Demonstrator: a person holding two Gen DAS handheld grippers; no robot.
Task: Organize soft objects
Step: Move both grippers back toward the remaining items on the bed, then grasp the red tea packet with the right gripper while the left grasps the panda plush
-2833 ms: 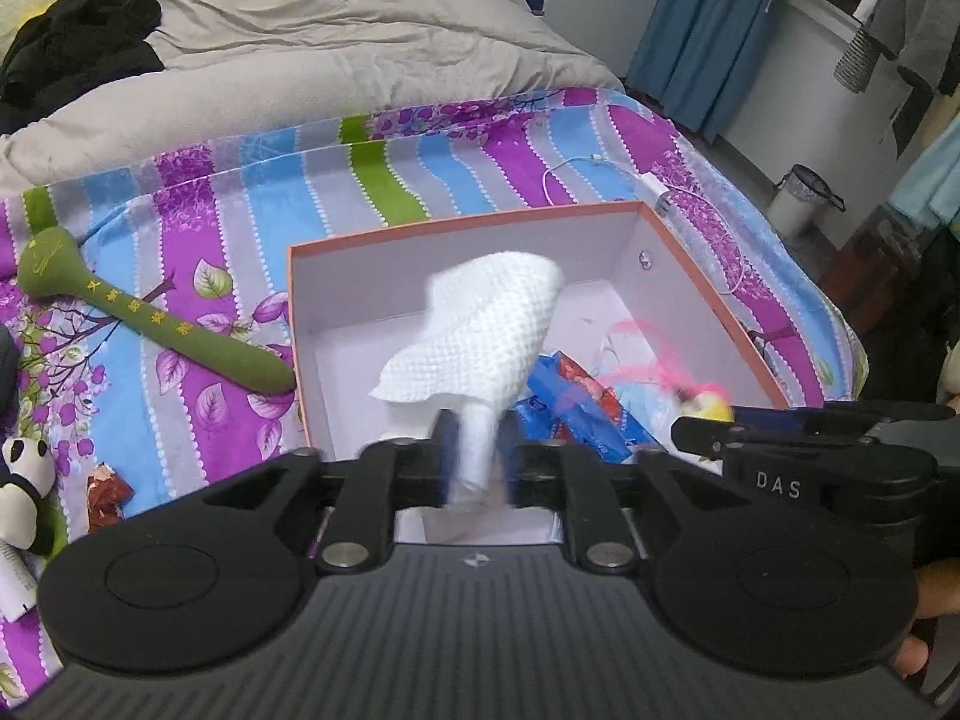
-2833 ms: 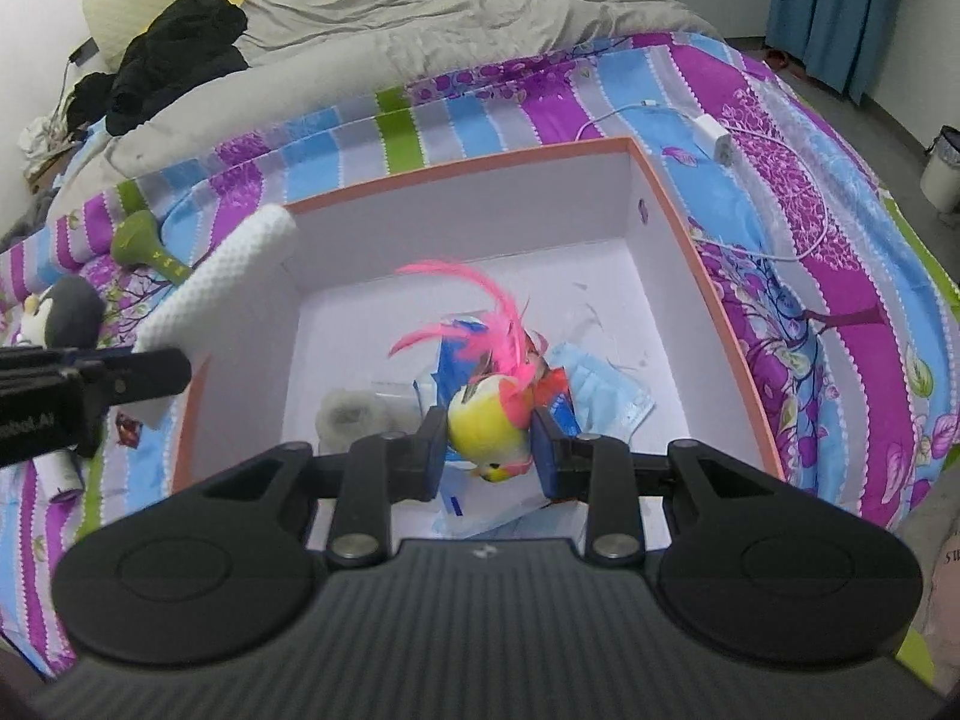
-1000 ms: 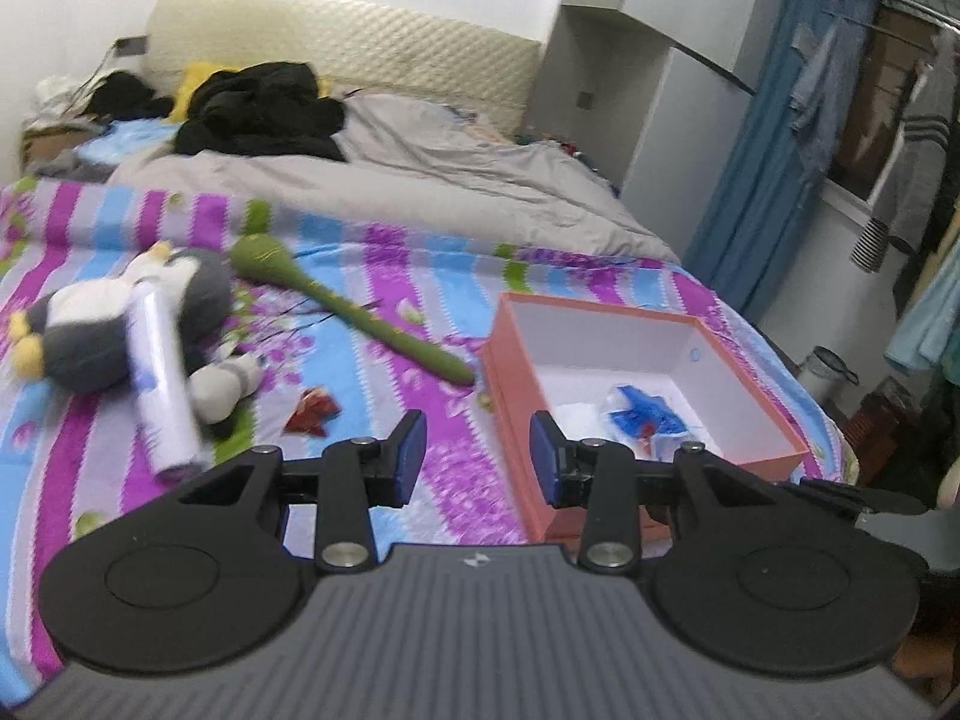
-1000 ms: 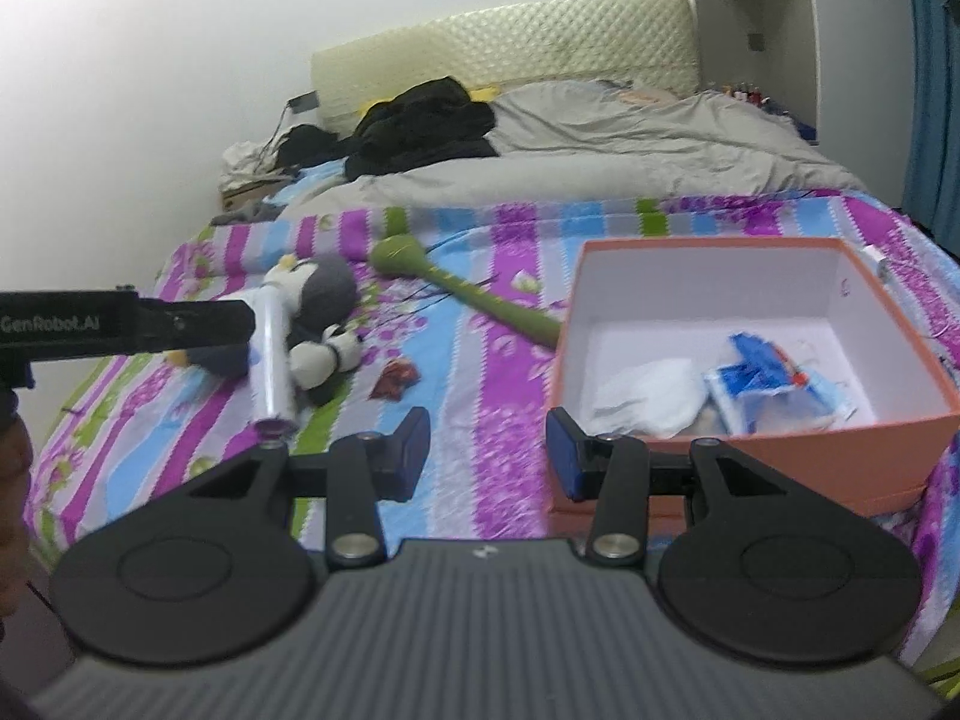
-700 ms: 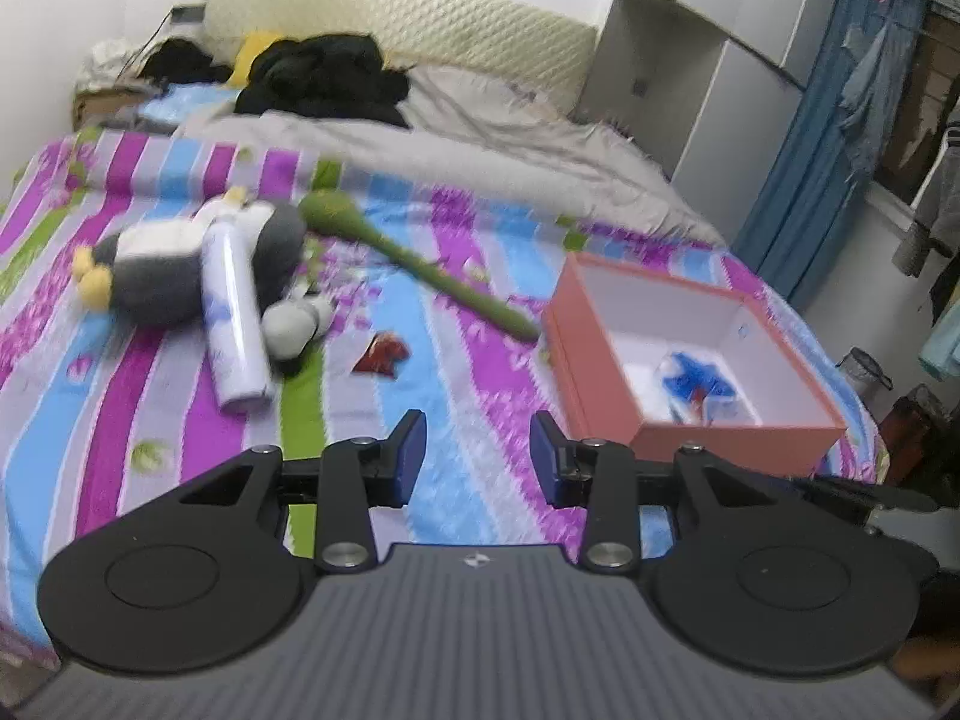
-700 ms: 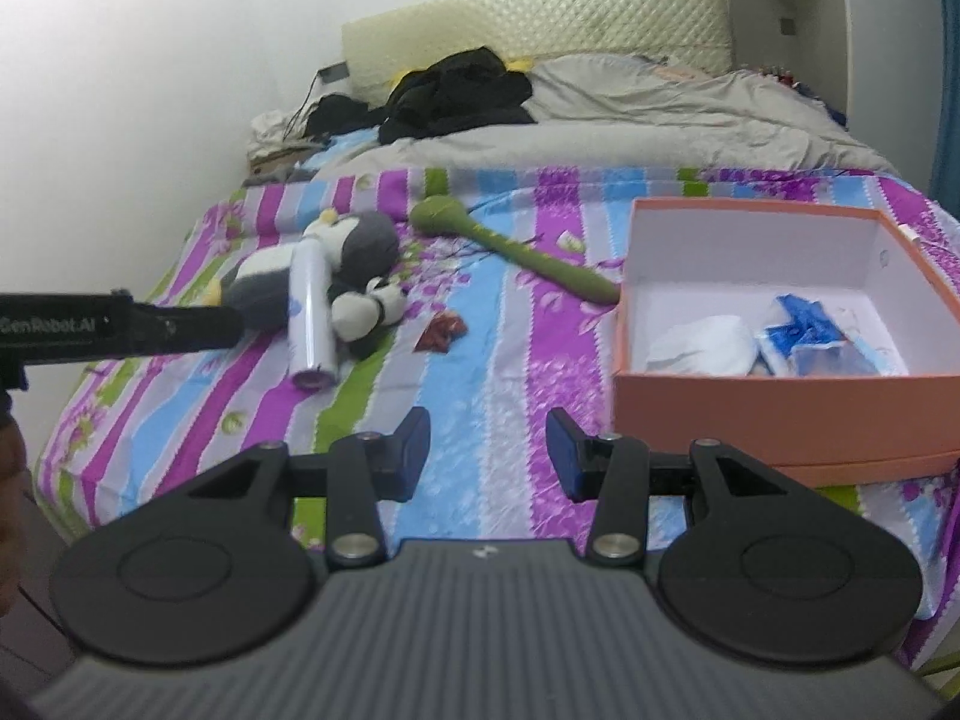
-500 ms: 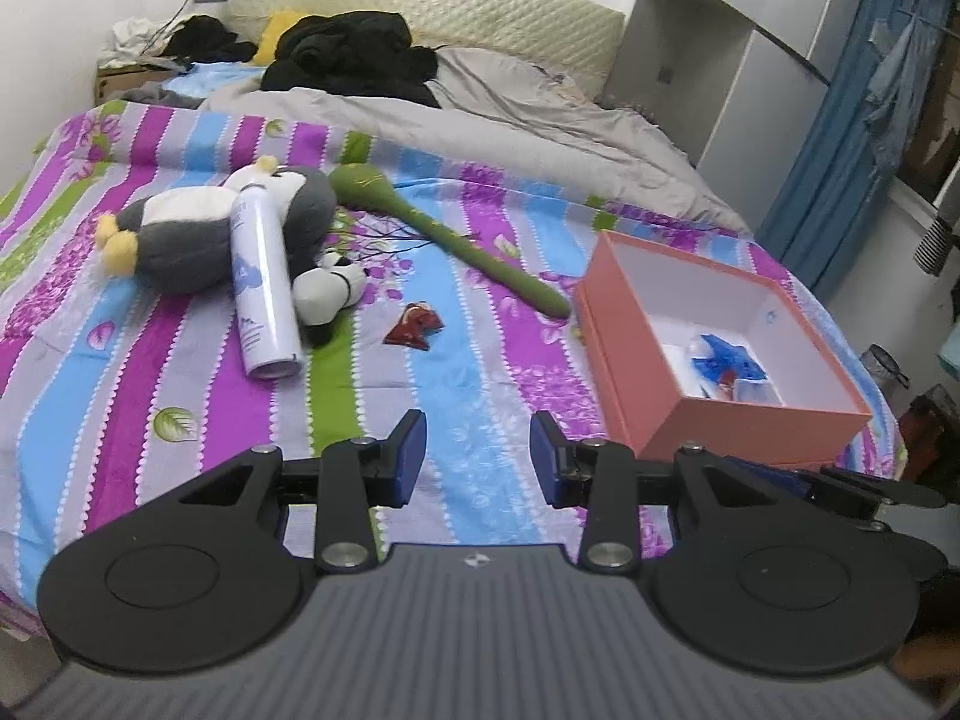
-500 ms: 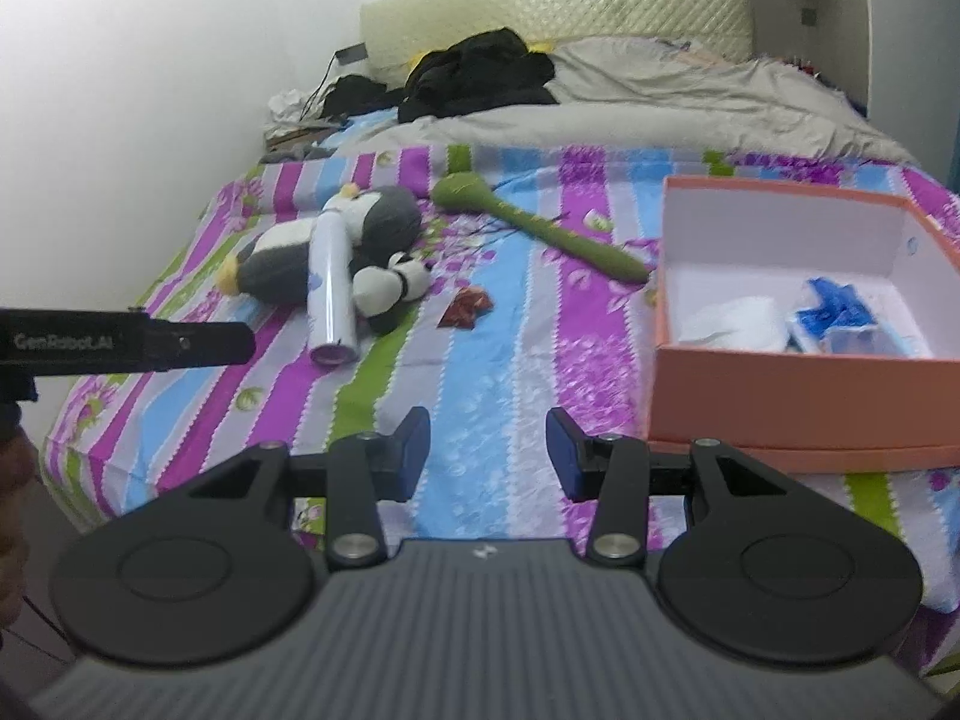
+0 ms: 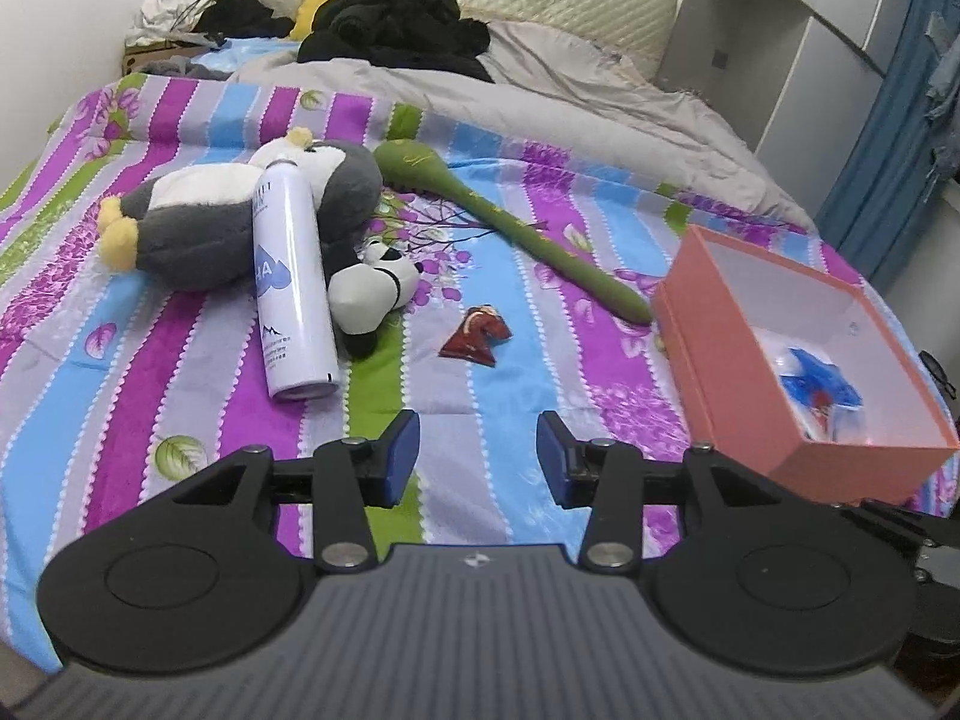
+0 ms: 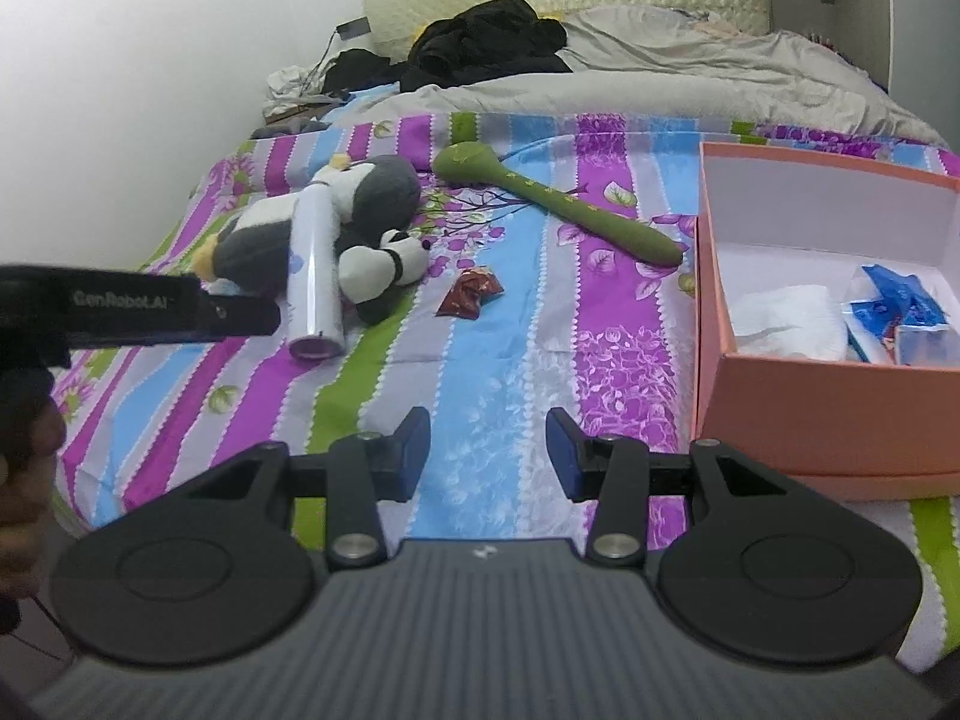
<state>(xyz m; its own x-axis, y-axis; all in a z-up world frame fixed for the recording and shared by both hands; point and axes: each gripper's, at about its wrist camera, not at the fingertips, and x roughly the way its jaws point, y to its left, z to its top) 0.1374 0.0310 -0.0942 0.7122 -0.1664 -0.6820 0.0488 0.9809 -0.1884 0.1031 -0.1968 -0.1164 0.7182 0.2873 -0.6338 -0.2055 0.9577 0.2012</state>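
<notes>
Both tongs have drawn back, gaping empty, plush penguin well ahead-left.

Open bedspread ahead, clutter at 10 and 2 o'clock

Straight at 12 o'clock the striped bedspread lies bare up to a small red wrapper. At 10 o'clock the spray can rests against the plush penguin; the green massage stick crosses beyond; the pink box walls off 2 o'clock.

Left gripper: jaws spread wide, holding nothing; level
Right gripper: jaws equally parted, nothing between; level
</notes>
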